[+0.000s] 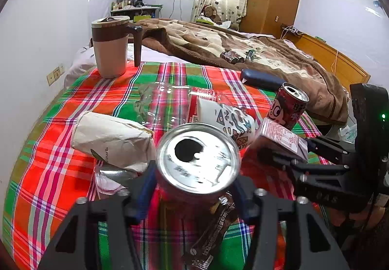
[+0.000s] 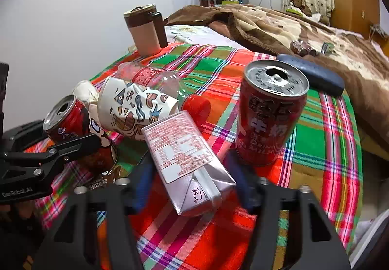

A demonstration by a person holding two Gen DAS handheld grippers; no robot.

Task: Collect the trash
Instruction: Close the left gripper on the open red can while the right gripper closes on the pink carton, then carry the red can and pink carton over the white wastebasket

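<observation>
My left gripper (image 1: pixel 194 187) is shut on a red drink can (image 1: pixel 198 157), open top facing the camera; the can also shows in the right wrist view (image 2: pixel 65 119). My right gripper (image 2: pixel 192 172) is shut on a pink drink carton (image 2: pixel 187 155), which also shows in the left wrist view (image 1: pixel 283 140). A second red can (image 2: pixel 269 112) stands upright just right of the carton. A patterned paper cup (image 2: pixel 136 109), a clear plastic bottle with red cap (image 2: pixel 165 85), a crumpled paper bag (image 1: pixel 111 138) and a brown wrapper (image 1: pixel 211 228) lie on the plaid cloth (image 1: pixel 48 185).
A beige and brown lidded mug (image 1: pixel 113 47) stands at the cloth's far left corner. A dark blue case (image 2: pixel 313 74) lies at the far right edge. A bed with a brown blanket (image 1: pixel 243 44) is behind. The wall is close on the left.
</observation>
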